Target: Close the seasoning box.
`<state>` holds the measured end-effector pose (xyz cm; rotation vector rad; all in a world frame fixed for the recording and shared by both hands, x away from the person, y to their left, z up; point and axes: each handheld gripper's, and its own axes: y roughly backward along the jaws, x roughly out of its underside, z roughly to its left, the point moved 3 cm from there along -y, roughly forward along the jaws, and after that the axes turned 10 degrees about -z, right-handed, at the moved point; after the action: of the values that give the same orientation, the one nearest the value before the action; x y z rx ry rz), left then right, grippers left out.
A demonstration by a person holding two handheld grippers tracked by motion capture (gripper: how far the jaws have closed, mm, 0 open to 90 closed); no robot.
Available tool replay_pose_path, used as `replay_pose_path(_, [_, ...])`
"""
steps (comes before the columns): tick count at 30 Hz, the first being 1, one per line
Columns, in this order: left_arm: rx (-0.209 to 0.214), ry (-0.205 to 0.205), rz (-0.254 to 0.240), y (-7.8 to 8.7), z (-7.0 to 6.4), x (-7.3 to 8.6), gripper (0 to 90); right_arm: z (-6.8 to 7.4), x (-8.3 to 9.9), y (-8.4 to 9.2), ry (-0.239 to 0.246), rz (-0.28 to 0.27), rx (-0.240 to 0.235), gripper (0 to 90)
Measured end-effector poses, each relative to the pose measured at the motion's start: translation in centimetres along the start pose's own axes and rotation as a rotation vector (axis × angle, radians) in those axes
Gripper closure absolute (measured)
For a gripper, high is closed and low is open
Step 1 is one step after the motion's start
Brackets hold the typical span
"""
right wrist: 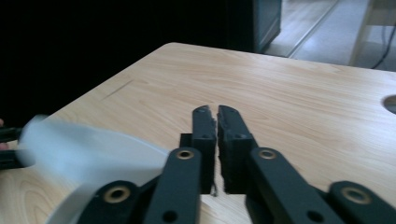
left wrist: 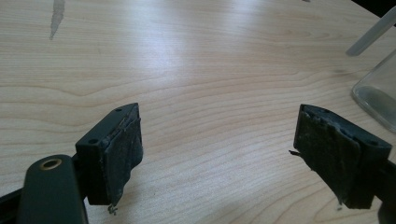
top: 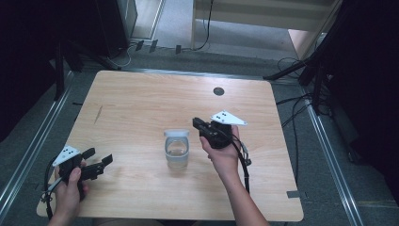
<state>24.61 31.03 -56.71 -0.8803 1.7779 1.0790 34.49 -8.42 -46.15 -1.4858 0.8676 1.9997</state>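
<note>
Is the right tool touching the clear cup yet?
Apart. In the high view, bare wood shows between the right tool and the clear cup.

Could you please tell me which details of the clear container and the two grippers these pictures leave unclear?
- Clear container: in the left gripper view the right edge cuts it off; in the right gripper view it is a pale blur.
- Whether it holds liquid: too small in the high view.
- Left gripper: its body is cut off by the bottom edge.
- Right gripper: the jaws are together; the high view is too small to confirm.

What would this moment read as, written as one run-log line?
left gripper: open, empty | right gripper: shut, empty, beside jar | jar: upright, mid-table
</note>
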Motion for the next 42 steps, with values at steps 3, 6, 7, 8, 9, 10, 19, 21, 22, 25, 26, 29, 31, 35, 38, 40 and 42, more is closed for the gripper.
replay_pose_path(3, [-0.001,0.004,-0.002,0.0,0.0,0.0,15.4,-1.5,0.3,1.5,-0.011,-0.04,0.058,47.3])
replay_pose_path(6, [0.0,0.001,0.0,0.0,0.0,0.0,15.4,-2.2,0.6,2.3,-0.018,-0.038,0.09,29.3])
replay_pose_path(7, [-0.001,0.0,0.0,-0.1,0.0,0.0,15.4,-2.6,0.8,2.8,-0.008,-0.036,0.118,23.0])
replay_pose_path(8, [-0.003,0.0,0.0,-0.1,0.0,0.0,15.4,-3.0,1.0,3.1,-0.003,-0.036,0.135,19.4])
replay_pose_path(9, [-0.005,-0.001,-0.001,-0.1,0.0,0.0,15.4,-3.2,1.2,3.4,-0.008,-0.032,0.145,16.0])
replay_pose_path(10, [-0.003,-0.008,0.002,0.0,0.0,0.0,15.4,-3.6,1.4,3.7,-0.015,-0.028,0.153,14.5])
replay_pose_path(19, [-0.003,-0.007,-0.014,0.0,0.0,0.0,13.7,-6.9,4.5,7.8,-0.068,-0.012,0.234,14.5])
replay_pose_path(21, [-0.003,-0.005,-0.015,0.0,0.0,0.0,13.7,-7.2,4.7,8.3,-0.073,-0.013,0.243,14.5])
replay_pose_path(22, [-0.002,-0.003,-0.015,0.0,0.0,0.0,13.7,-7.5,5.0,8.7,-0.073,-0.016,0.249,14.5])
replay_pose_path(25, [-0.005,-0.003,-0.016,0.0,0.0,0.0,13.7,-8.2,5.9,9.9,-0.077,-0.009,0.263,14.6])
replay_pose_path(26, [-0.005,-0.003,-0.017,0.0,0.0,0.0,13.7,-8.6,6.6,10.7,-0.077,-0.004,0.281,14.6])
replay_pose_path(29, [-0.004,-0.005,-0.017,0.1,0.0,0.0,13.6,-9.2,7.3,11.6,-0.092,0.004,0.3,14.7])
replay_pose_path(31, [-0.005,-0.006,-0.019,0.0,0.0,0.0,13.6,-9.7,7.9,12.3,-0.098,0.016,0.313,14.8])
replay_pose_path(35, [-0.005,-0.008,-0.02,0.1,-0.1,0.0,13.6,-10.7,8.9,13.9,-0.101,0.027,0.346,14.8])
replay_pose_path(38, [-0.005,-0.007,-0.022,0.1,-0.1,0.0,13.6,-11.6,9.6,15.4,-0.111,0.031,0.377,14.9])
replay_pose_path(40, [-0.005,-0.009,-0.021,0.1,-0.1,0.0,13.6,-12.2,10.0,16.5,-0.112,0.034,0.396,15.0])
replay_pose_path(42, [-0.007,-0.009,-0.021,0.1,-0.1,0.0,13.6,-12.4,10.2,16.9,-0.117,0.036,0.403,15.0])
